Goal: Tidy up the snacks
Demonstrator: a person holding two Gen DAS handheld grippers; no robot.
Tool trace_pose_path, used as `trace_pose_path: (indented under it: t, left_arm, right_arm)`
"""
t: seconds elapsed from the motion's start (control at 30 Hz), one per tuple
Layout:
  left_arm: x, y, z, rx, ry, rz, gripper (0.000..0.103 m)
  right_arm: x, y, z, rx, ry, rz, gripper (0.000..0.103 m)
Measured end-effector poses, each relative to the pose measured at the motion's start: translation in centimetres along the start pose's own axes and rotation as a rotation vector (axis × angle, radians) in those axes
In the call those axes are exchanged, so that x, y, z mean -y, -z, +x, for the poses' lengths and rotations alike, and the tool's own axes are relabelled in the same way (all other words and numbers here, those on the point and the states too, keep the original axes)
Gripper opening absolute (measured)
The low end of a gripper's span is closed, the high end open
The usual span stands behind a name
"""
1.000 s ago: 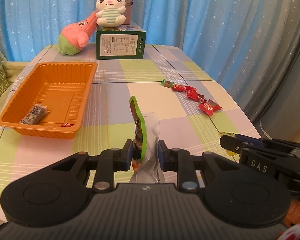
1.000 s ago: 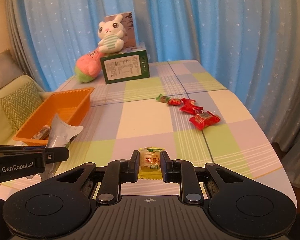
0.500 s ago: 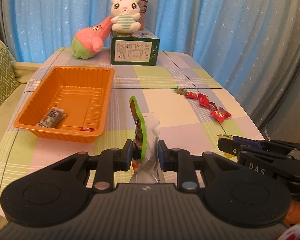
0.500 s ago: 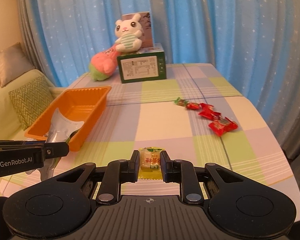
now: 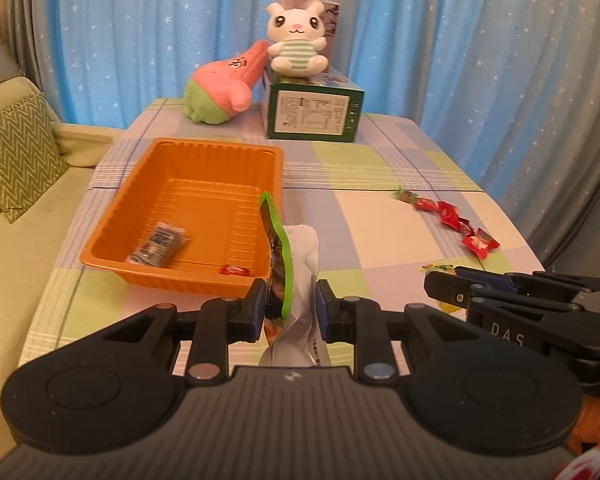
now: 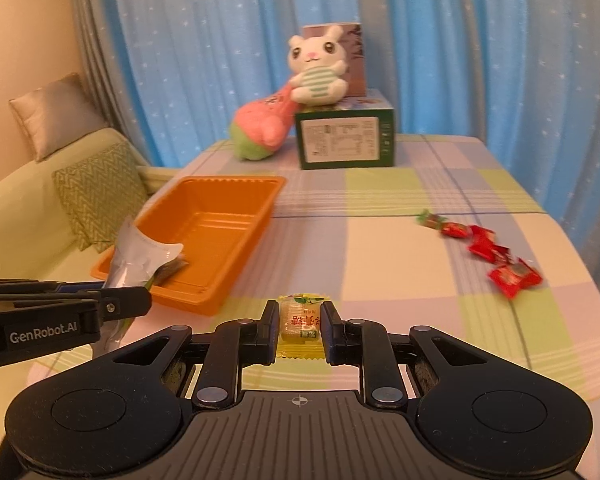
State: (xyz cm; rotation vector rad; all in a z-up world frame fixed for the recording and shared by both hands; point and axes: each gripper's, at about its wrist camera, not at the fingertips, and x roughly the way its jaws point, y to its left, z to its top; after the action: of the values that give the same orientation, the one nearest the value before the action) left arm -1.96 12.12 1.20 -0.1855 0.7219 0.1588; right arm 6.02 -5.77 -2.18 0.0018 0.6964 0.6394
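My left gripper [image 5: 290, 306] is shut on a silver snack pouch with a green edge [image 5: 296, 280], held upright just short of the orange tray's near wall [image 5: 188, 280]. The tray holds a dark wrapped snack [image 5: 158, 245] and a small red candy [image 5: 234, 270]. My right gripper [image 6: 300, 322] is shut on a yellow wrapped candy [image 6: 300, 320] above the table's near part. In the right wrist view the left gripper [image 6: 136, 300] and its pouch [image 6: 136, 260] sit at the left beside the orange tray [image 6: 220, 216]. Several red candies [image 5: 456, 222] [image 6: 496, 260] lie in a line on the right.
At the table's far end stand a green box [image 5: 314, 114], a white plush rabbit [image 5: 296, 50] on it and a pink plush [image 5: 224, 84]. A sofa with a zigzag cushion [image 5: 16, 152] lies to the left. Blue curtains hang behind.
Both grippers have shifted left with their snacks still held. The orange tray now sits closer to the middle of both views, and the red candies have slid toward the right.
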Motion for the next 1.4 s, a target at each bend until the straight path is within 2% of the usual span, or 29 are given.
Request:
trace_pose_path:
  t: [0.77,1.4]
  left_arm:
    - [-6.8,-3.0,2.8,-0.027,-0.037,0.014,0.023]
    - [-11.7,-6.4,10.8,-0.070,-0.052,0.045,0.023]
  right_arm:
    - [-4.2,-4.1,5.9,-0.014,-0.098,-0.021,0.022]
    - [-4.9,-6.6,14.6,-0.081,-0.159,0.025,0.022]
